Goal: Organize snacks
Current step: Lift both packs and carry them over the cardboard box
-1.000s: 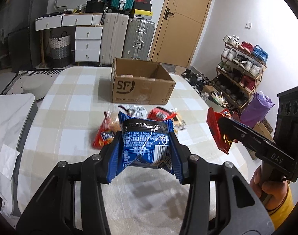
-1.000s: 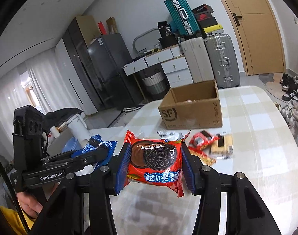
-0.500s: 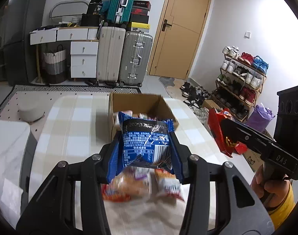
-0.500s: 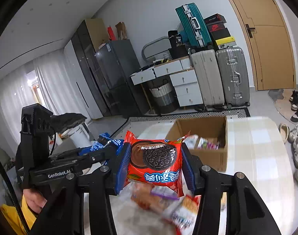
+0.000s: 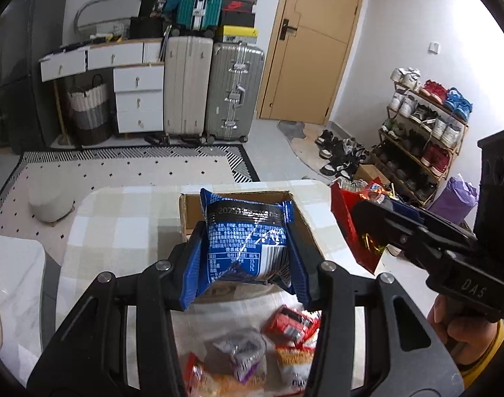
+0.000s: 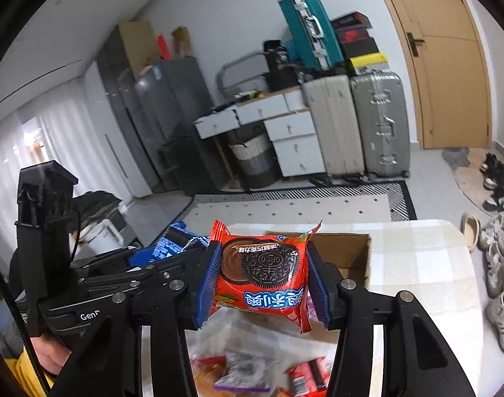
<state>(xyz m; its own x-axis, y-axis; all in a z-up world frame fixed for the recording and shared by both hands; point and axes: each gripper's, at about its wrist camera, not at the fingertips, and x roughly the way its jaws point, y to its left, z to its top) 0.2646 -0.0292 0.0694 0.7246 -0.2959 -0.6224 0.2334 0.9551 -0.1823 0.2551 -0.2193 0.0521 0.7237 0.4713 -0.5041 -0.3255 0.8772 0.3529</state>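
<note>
Two tongs clamped: left tongs (image 5: 247, 258) on blue pack (image 5: 248, 241), right tongs (image 6: 262, 284) on red pack (image 6: 263, 271); carrying, probably over box (image 5: 305, 228) mid-frame; next, lower and release.

- Left wrist view looks forward along its fingers, slightly down over the table (image 5: 119, 225), close behind the box (image 5: 305, 228), facing the suitcases (image 5: 212, 89) and door (image 5: 315, 43).
- Right wrist view, beside it, faces the same wall.
- Both share the box (image 6: 348, 251), table (image 6: 424, 264), suitcases (image 6: 354, 122); each sees the other gripper.
</note>
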